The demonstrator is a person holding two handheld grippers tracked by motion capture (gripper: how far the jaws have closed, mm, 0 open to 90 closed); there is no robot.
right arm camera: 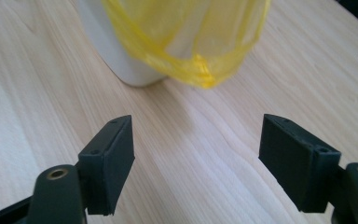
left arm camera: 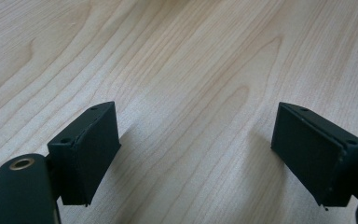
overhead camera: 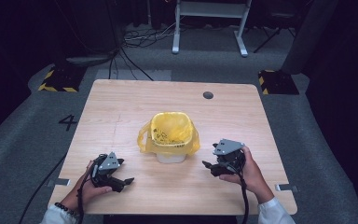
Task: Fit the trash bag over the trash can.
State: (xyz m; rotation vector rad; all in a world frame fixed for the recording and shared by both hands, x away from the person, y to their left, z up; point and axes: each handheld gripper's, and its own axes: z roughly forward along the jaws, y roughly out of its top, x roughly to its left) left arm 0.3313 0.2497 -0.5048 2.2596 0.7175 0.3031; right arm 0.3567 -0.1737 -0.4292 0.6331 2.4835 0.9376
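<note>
Standing mid-table (overhead camera: 121,107), a white bin (overhead camera: 170,157) lined with a yellow bag (overhead camera: 170,133) sat between both grippers. Right gripper (right arm camera: 196,161) lay near its base, jaws wide apart, nothing between; left gripper (left arm camera: 196,149) likewise gaped over bare wood.

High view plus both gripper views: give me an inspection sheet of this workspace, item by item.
Surface: light wooden table, round hole near the far edge.
Job's things: small white bin lined with a yellow bag, standing upright mid-table.
Clutter: nothing seen.
Grippers: left gripper open over bare wood; right gripper open, pointing at the bin, apart from it.
Cables: one cable trails from the right gripper; more lie on the floor behind the table.
Surroundings: grey carpet, white frame legs, yellow-black striped blocks.
</note>
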